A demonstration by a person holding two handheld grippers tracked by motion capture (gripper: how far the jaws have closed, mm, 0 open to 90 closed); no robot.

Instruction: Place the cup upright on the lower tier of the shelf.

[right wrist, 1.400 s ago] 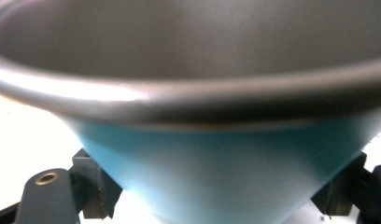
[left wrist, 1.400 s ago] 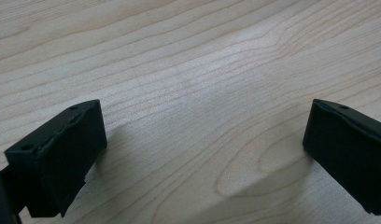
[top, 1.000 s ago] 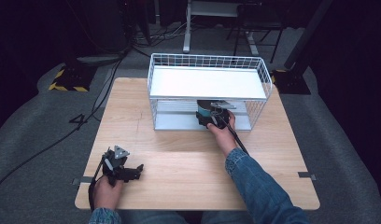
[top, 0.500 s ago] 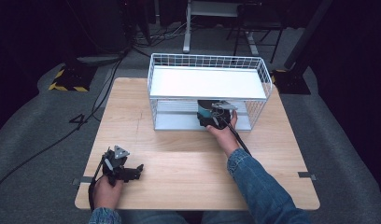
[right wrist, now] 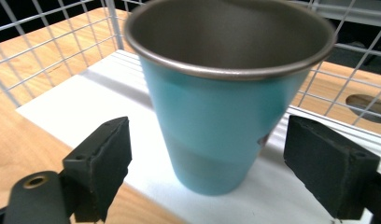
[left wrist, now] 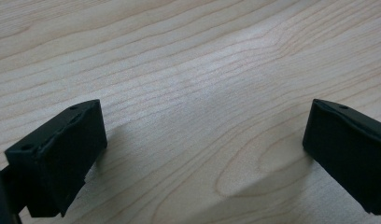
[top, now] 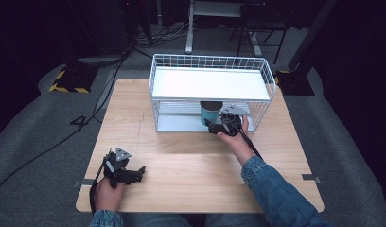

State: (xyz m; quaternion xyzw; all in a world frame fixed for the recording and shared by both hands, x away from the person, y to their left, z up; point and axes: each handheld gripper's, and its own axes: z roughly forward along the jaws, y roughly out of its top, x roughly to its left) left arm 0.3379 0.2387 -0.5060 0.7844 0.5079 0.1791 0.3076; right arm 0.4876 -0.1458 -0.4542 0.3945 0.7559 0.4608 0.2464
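Standing upright on lower shelf of white wire rack, near front edge: teal metal cup. Likely light, rigid, smooth-walled, slippery; best gripped mid-body, below flared rim. Right hand-held gripper wide, jaws either side of cup, apart from it. Left hand-held gripper wide, empty, low over wooden surface

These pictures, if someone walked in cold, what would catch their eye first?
Probably the teal cup, upright on the lower white shelf of the wire rack, with the right gripper open on either side of it and not touching. After that, the left gripper, open and idle over bare wood near the table's front left corner.
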